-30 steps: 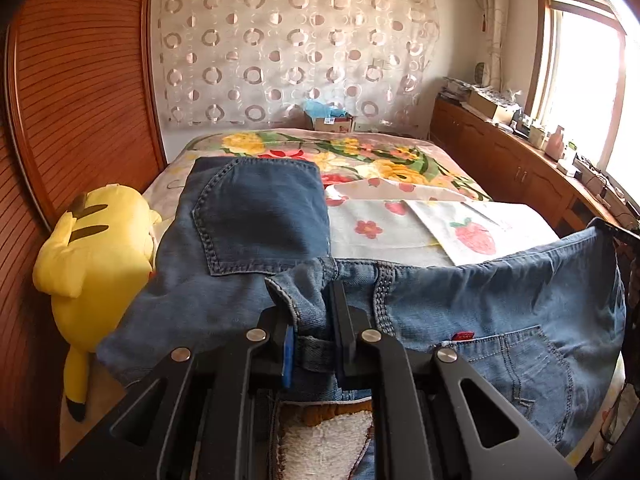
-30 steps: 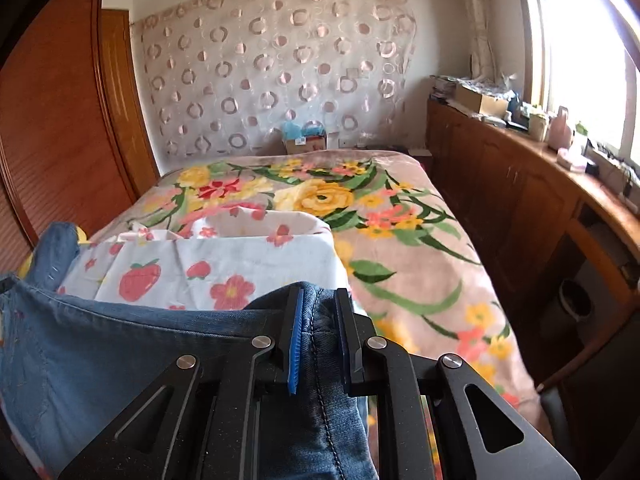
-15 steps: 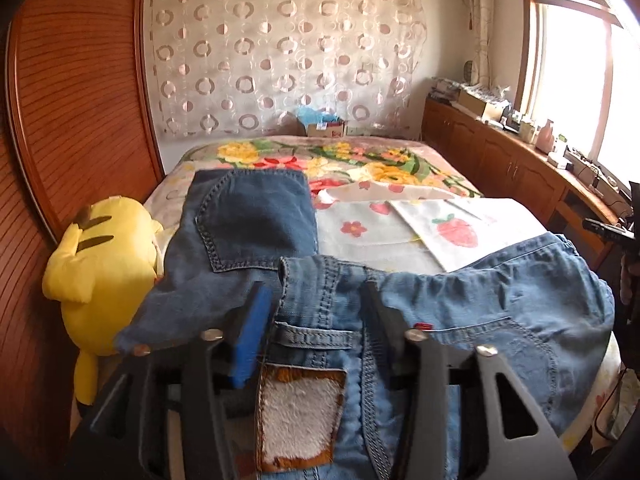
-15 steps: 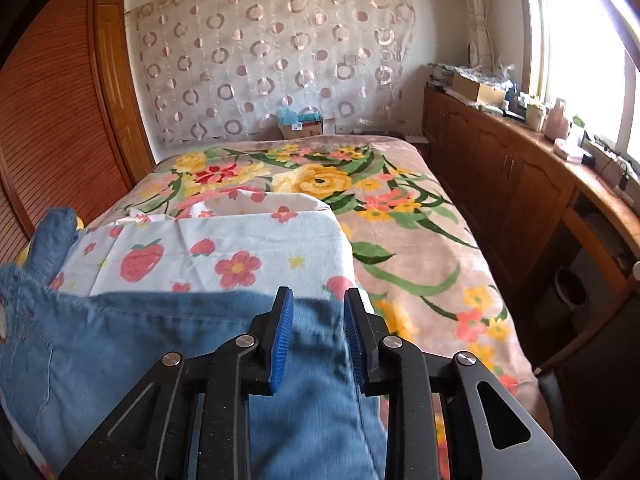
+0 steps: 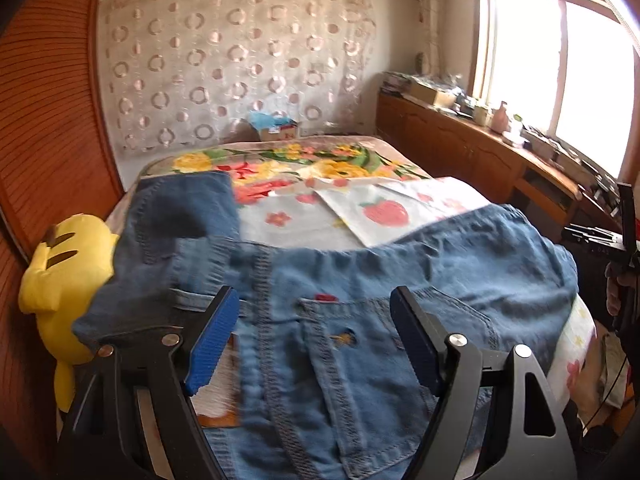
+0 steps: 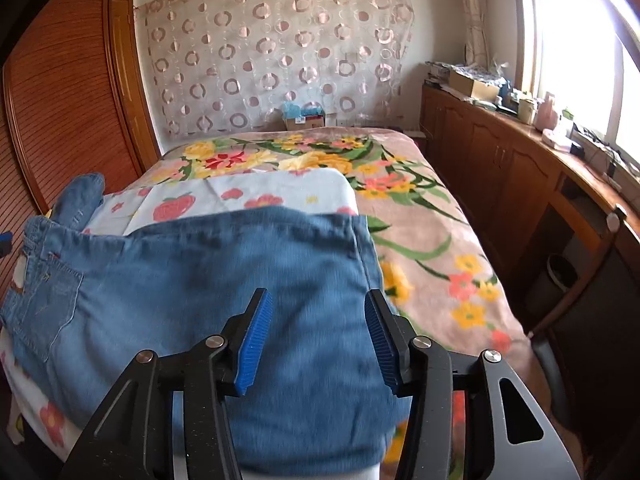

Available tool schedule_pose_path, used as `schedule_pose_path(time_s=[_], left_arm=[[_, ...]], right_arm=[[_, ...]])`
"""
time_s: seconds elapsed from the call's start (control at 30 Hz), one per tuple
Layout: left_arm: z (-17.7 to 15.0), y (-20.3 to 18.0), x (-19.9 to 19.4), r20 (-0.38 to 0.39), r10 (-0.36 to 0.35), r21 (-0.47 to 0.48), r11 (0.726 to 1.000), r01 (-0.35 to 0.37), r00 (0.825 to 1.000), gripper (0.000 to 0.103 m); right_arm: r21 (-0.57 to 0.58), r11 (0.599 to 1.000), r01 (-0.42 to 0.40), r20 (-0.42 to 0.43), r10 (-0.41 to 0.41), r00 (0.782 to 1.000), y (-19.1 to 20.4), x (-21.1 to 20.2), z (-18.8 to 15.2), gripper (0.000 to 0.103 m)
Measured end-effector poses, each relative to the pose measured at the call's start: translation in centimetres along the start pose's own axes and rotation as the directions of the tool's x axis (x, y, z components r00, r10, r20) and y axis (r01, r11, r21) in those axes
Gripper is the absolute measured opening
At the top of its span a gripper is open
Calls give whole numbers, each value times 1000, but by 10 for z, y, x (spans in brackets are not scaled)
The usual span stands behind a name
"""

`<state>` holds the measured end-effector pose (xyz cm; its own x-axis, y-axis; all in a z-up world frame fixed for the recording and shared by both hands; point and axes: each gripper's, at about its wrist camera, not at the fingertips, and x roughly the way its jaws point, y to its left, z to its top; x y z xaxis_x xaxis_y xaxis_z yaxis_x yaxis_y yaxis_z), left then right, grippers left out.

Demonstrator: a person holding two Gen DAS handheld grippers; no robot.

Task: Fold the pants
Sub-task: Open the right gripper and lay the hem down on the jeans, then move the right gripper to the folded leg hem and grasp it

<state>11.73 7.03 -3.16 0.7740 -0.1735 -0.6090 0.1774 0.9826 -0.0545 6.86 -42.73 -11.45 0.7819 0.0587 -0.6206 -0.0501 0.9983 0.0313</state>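
Blue denim pants (image 5: pixel 400 272) lie across the near end of the bed, back pockets up, with one leg (image 5: pixel 184 208) stretching away along the left side. My left gripper (image 5: pixel 316 320) is open, its blue pads above the waistband near the brown patch (image 5: pixel 220 392), holding nothing. In the right wrist view the pants (image 6: pixel 224 276) lie flat under my right gripper (image 6: pixel 318 324), which is open and empty above the denim near its right edge.
A flowered blanket (image 6: pixel 420 216) covers the bed, with a folded strawberry-print sheet (image 5: pixel 384 212) under the pants. A yellow plush toy (image 5: pixel 60 276) sits at the left edge by the wooden wardrobe (image 5: pixel 48 120). A wooden cabinet (image 6: pixel 500 160) runs along the right wall.
Both grippers opened and let go of the pants. The denim dropped flat onto the bed, and both grippers drew back slightly above it.
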Motion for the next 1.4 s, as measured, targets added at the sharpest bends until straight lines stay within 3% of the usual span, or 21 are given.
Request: schedule_pose_path(time_s=[0.17, 0.77, 1.4], left_arm=[[-6, -13, 8, -25, -47, 7, 999, 47, 999, 79], [-27, -29, 4, -65, -57, 28, 998, 59, 996, 79], [-34, -36, 7, -88, -83, 31, 996, 86, 993, 79]], right_arm=[[43, 999, -2, -5, 2, 1000, -7, -19, -11, 50], [135, 990, 36, -43, -31, 999, -10, -32, -23, 50], [259, 965, 42, -91, -19, 996, -25, -13, -23, 51]])
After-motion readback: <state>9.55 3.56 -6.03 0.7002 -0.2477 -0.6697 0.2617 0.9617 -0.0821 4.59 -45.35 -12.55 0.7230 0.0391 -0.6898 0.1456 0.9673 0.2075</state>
